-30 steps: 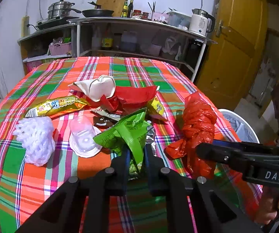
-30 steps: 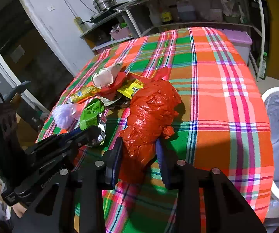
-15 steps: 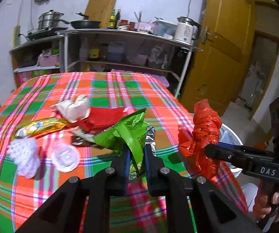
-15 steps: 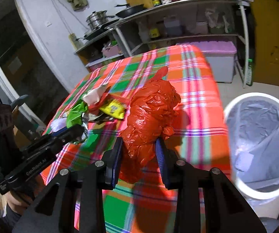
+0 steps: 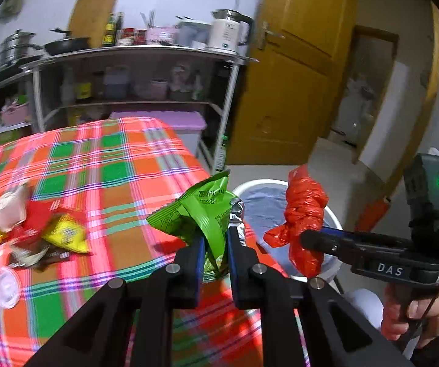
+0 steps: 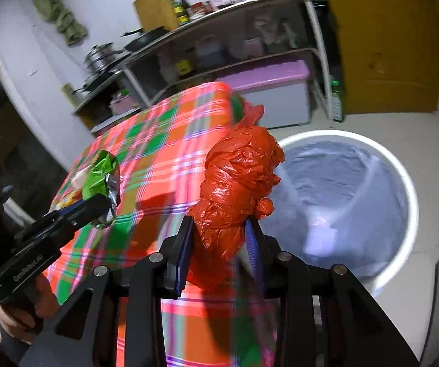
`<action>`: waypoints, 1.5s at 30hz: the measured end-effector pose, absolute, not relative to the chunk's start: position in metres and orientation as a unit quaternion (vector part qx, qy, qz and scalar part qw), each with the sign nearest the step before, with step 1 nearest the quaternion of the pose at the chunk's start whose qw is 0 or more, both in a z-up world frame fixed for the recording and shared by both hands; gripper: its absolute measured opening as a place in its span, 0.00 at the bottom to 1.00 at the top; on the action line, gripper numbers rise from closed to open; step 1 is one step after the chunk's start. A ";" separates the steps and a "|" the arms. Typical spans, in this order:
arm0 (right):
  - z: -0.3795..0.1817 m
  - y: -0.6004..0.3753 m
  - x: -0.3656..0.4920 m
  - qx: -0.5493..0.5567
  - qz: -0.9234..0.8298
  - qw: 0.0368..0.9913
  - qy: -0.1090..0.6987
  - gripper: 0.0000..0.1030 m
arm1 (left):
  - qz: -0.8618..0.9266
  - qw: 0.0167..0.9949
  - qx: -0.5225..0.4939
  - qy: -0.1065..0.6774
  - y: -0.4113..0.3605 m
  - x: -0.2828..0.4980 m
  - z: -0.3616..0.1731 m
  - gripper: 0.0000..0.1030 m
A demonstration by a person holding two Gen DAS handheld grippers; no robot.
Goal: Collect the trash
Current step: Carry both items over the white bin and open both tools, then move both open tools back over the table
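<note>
My left gripper is shut on a green snack wrapper with a silver lining and holds it in the air over the table's right edge. My right gripper is shut on a knotted red plastic bag and holds it above the table corner, beside a white trash bin with a grey liner. The red bag and the bin also show in the left wrist view. The green wrapper shows at the left of the right wrist view.
A plaid tablecloth covers the table. A yellow wrapper, red wrapper, white paper and a clear lid lie at its left. A metal kitchen shelf stands behind, with a purple-lidded box below. A yellow door is at the right.
Both grippers have lifted their loads off the table and swung right towards the bin. The remaining trash has slid to the left of the left wrist view.
</note>
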State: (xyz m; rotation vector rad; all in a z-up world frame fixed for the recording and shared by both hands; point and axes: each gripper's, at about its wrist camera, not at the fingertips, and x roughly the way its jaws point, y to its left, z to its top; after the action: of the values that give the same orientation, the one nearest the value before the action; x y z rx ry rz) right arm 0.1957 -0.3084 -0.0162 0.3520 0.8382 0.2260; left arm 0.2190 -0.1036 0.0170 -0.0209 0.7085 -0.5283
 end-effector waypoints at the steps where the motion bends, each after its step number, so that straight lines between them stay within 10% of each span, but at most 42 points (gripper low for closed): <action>1: -0.018 -0.316 0.195 0.173 0.102 0.892 0.405 0.34 | -0.265 0.900 -0.007 0.346 -0.114 0.222 0.015 0.14; 26: -0.066 -0.394 0.195 0.208 0.028 0.872 0.442 0.49 | -0.322 0.844 0.003 0.429 -0.212 0.271 -0.039 0.25; 45: 0.011 -0.346 0.154 0.172 0.109 0.923 0.328 0.54 | -0.271 0.898 -0.043 0.343 -0.137 0.220 0.015 0.31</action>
State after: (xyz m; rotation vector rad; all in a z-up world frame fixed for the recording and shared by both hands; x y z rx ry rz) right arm 0.1542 -0.3464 0.0108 0.3529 0.6726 0.2242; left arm 0.2196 -0.1367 0.0152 -0.0886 0.7112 -0.5622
